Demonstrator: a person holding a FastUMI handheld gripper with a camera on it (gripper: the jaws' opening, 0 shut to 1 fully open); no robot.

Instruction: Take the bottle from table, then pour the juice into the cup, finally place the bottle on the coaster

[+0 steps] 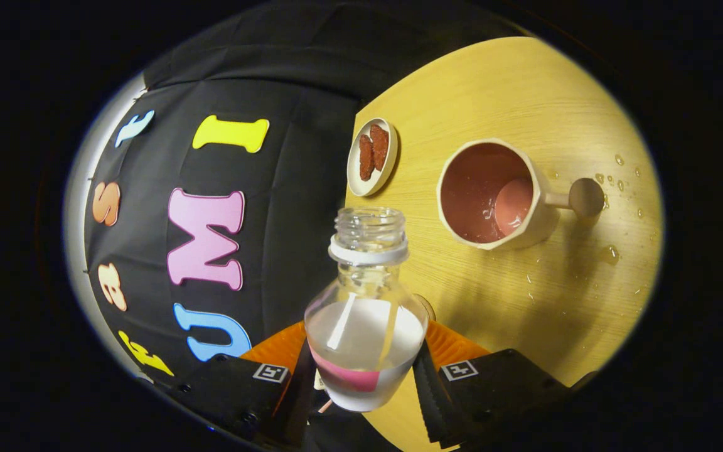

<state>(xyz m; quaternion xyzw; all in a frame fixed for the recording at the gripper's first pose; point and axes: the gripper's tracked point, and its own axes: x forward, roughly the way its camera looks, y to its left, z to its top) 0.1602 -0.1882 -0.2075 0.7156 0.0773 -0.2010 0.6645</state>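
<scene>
No readable writing on the clear, uncapped bottle (364,314), only a pink label patch. The fingers (364,376) clamp its body; the cup (493,194) stands mid-surface (524,94).

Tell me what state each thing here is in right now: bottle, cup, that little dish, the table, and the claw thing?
Bottle: uncapped, partly filled with clear liquid, held between the fingers.
Gripper: shut on the bottle, a finger on each side.
Cup: mouth open toward the camera, a little liquid at the bottom, beyond the bottle.
Small dish: holds two reddish-brown pieces.
Table: wet, droplets scattered near the cup's handle.
</scene>
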